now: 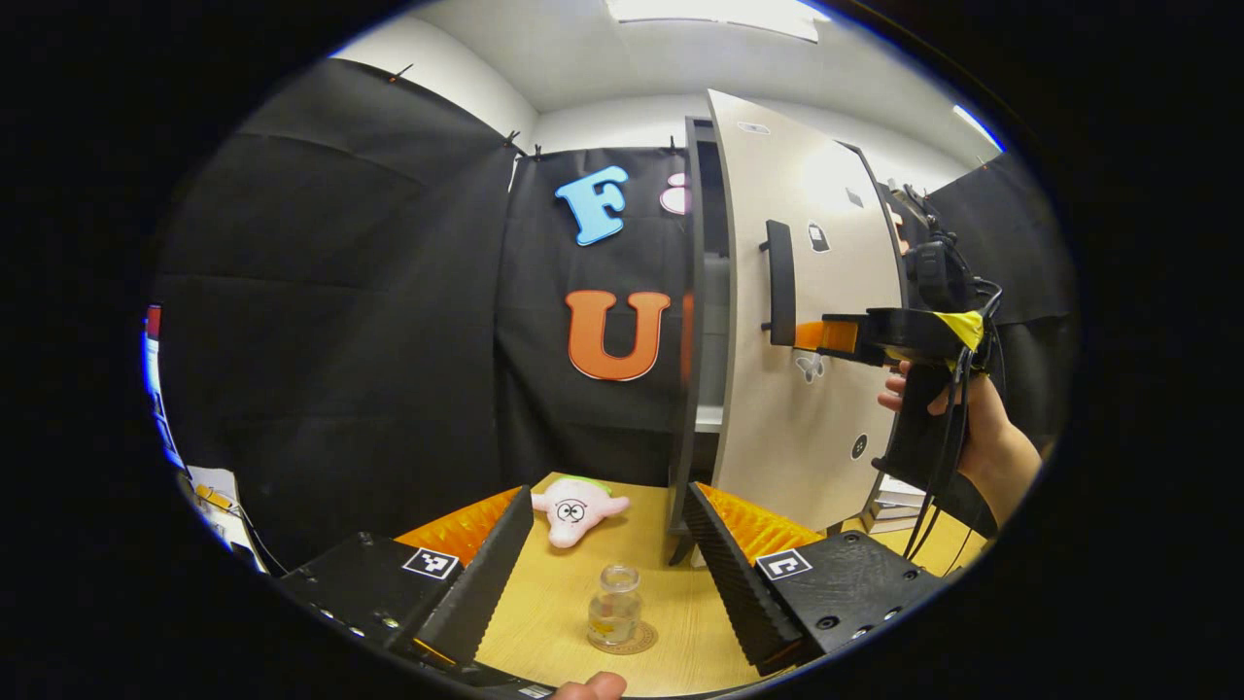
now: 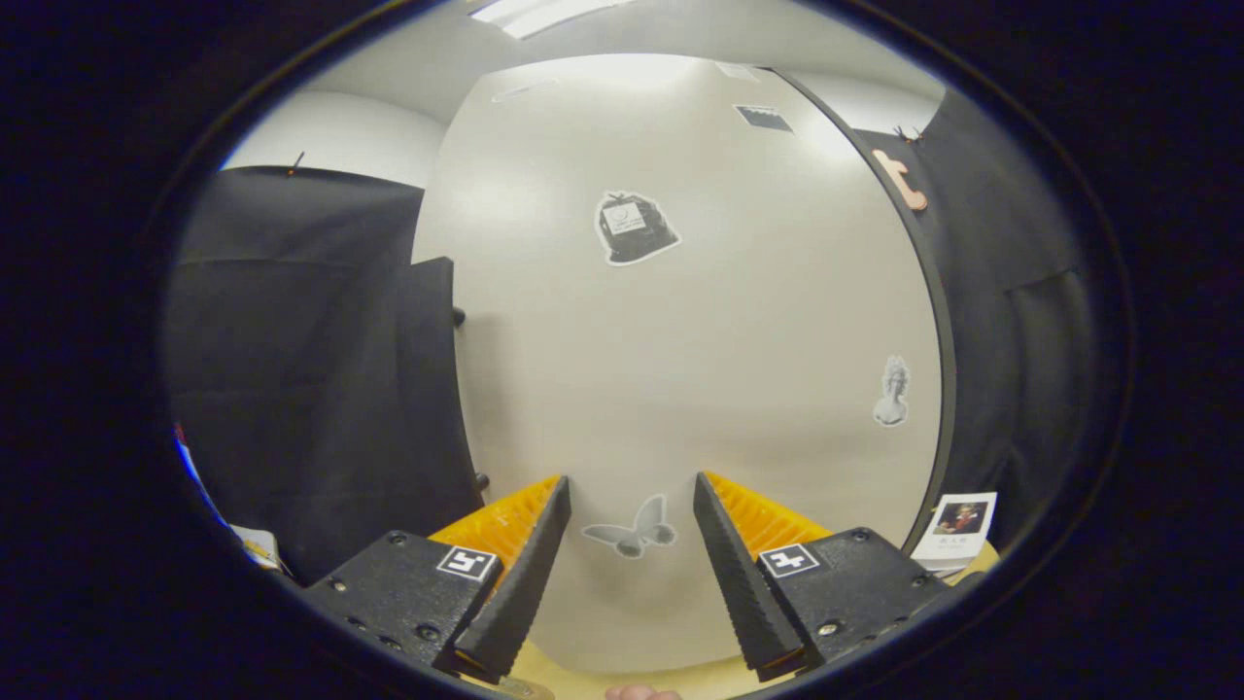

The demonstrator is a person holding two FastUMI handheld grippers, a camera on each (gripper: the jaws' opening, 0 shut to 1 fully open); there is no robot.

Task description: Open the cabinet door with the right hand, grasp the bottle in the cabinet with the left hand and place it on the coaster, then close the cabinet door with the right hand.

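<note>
The bottle (image 1: 614, 608) stands upright on the round coaster (image 1: 637, 640) near the front edge of the table (image 1: 544, 593), so that part of the job looks done and only the closing remains. The left gripper (image 1: 607, 574) hangs just above and behind it, its fingers spread wide on either side and touching nothing. The bottle is small clear glass with a little liquid at the bottom: probably light, hard, smooth and breakable, best gripped around the body below the neck if it needed moving.

The cabinet door (image 1: 807, 321) stands ajar, its dark interior showing along the left edge. In the left gripper view the right gripper (image 1: 812, 335), held in a hand (image 1: 972, 418), points its fingertips at the lower end of the dark vertical handle (image 1: 779, 282). In the right gripper view that gripper (image 2: 632, 544) faces the pale door panel close up, fingers apart with nothing between them. The door is a stiff flat panel and should swing easily; a push on the face near the handle side would likely shut it.

A pink plush toy (image 1: 575, 510) lies farther back on the table.
</note>
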